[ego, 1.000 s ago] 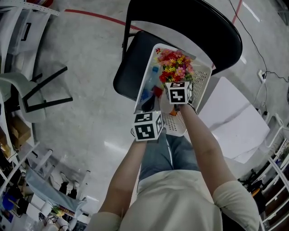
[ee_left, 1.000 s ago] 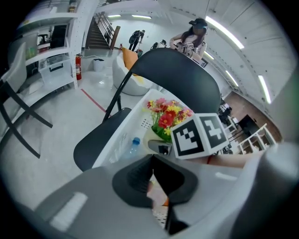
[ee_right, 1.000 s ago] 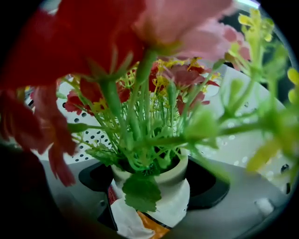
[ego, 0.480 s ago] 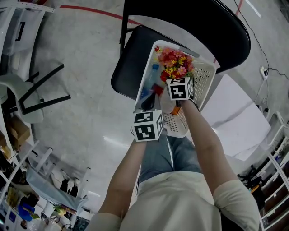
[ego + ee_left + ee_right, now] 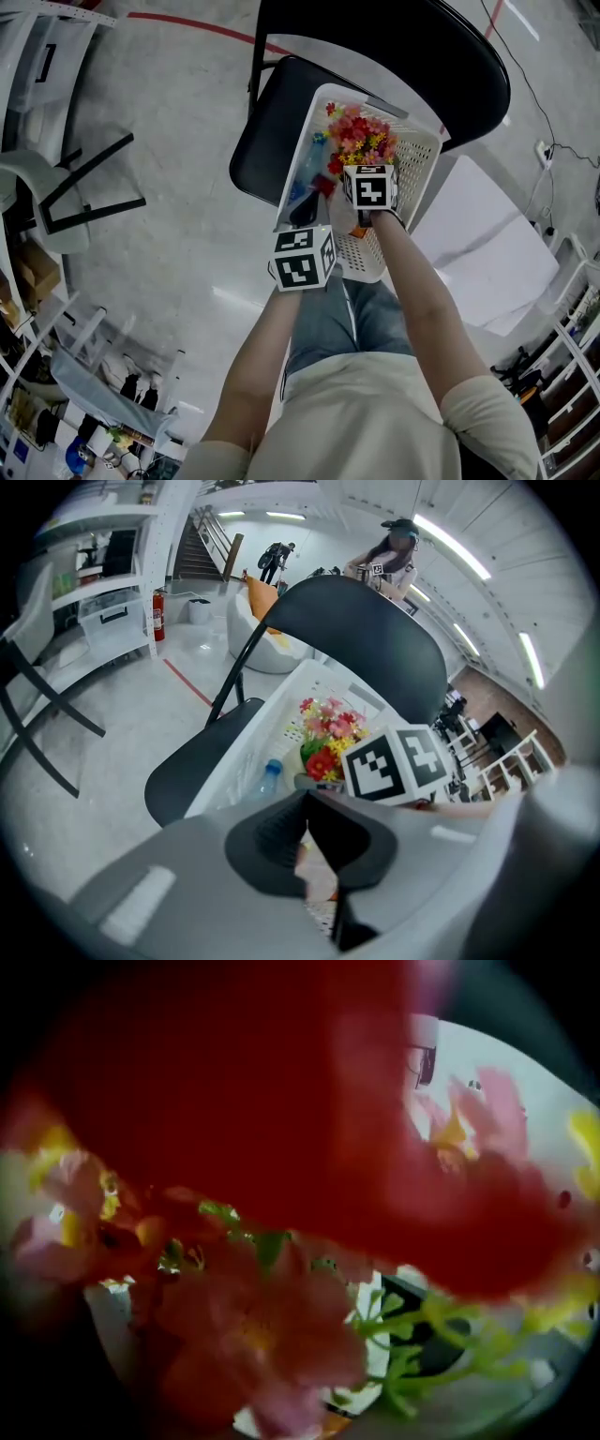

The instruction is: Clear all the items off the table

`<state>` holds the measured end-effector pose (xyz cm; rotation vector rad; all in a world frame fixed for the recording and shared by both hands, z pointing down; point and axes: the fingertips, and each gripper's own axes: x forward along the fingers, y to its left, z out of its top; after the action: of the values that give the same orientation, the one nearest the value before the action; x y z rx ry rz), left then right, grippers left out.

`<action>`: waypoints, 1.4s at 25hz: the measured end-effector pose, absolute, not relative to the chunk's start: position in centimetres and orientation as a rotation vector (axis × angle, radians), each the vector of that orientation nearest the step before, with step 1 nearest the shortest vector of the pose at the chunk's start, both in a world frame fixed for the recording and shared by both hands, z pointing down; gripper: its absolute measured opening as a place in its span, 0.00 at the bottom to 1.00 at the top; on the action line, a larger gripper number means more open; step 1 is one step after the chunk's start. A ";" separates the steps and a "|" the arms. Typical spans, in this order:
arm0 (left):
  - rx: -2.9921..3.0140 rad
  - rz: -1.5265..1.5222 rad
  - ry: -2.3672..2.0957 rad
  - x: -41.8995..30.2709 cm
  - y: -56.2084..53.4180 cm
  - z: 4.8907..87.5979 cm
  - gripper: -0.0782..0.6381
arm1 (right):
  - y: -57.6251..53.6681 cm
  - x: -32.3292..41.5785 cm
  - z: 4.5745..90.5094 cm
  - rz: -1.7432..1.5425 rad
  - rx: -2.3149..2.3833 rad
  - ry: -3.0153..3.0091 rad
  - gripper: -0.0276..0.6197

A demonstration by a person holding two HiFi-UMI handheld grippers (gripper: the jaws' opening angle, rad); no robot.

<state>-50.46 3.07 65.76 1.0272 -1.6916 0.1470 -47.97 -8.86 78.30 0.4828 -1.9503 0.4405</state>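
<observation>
Chair (image 5: 267, 131) seat carrying basket (image 5: 419, 157), apparently the drop-off for cleared items.
Flowers (image 5: 361, 136) at basket's 12 o'clock end; right gripper (image 5: 364, 169) pushed among them, jaws masked by petals, state unreadable; left gripper (image 5: 314, 847) at 6 o'clock, jaws together, empty.

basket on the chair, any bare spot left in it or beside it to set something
Free: the near end of the basket, bare lattice floor by its near rim; also the chair seat left of its wall. Crowded: the far end under the flowers, and along the left wall where the bottle lies.
</observation>
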 end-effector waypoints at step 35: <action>0.982 0.118 -1.824 -45.7 6.3 56.8 0.12 | -5.5 -42.1 59.7 0.510 0.507 -2.190 0.38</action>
<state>-45.74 6.28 56.77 0.9816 -1.8244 0.1178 -42.08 -5.53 59.73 0.5069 -2.1905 0.5099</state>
